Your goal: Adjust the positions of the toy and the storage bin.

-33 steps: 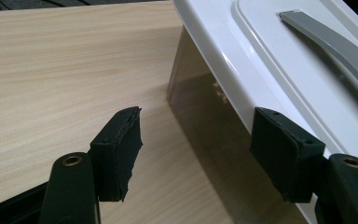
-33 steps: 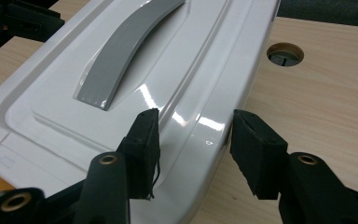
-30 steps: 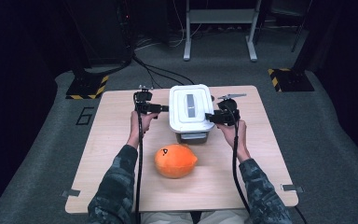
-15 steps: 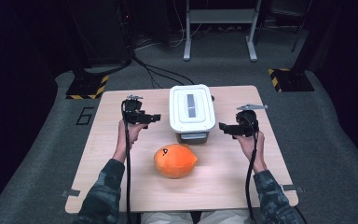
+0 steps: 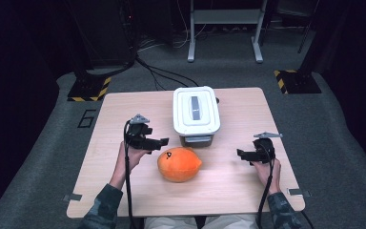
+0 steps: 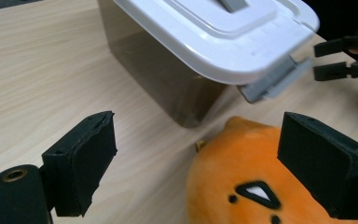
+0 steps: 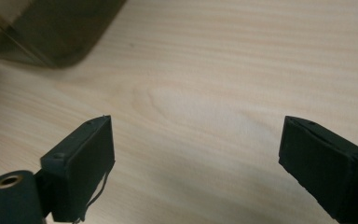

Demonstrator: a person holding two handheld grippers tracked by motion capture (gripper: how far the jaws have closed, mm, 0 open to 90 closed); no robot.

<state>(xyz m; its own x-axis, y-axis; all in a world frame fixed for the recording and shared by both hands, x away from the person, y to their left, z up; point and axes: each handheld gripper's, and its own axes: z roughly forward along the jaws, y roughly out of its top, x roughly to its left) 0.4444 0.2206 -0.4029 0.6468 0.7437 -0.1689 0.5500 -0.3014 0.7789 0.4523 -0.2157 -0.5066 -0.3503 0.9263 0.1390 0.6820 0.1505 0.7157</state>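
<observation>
A clear storage box with a white lid (image 5: pixel 196 112) stands at the back middle of the wooden table (image 5: pixel 124 191); a grey latch (image 6: pixel 272 81) hangs at its near end. An orange plush toy (image 5: pixel 179 163) lies just in front of it. My left gripper (image 5: pixel 159 141) is open, close to the toy's upper left, with the orange plush toy (image 6: pixel 261 186) low between its jaws and the box (image 6: pixel 205 51) beyond. Right of the toy, my right gripper (image 5: pixel 240 154) is open above bare wood, the box's corner (image 7: pixel 51 32) at upper left.
Dark grey carpet surrounds the table. Black stand bases with yellow-black hazard tape (image 5: pixel 88 88) sit at the back left and back right (image 5: pixel 295 81), and a grey metal frame (image 5: pixel 224 28) stands behind. Cables run across the floor.
Both grippers have drawn back from the box's sides toward the person and spread apart. The left one now sits by the plush toy; the right one has moved out to the right.
</observation>
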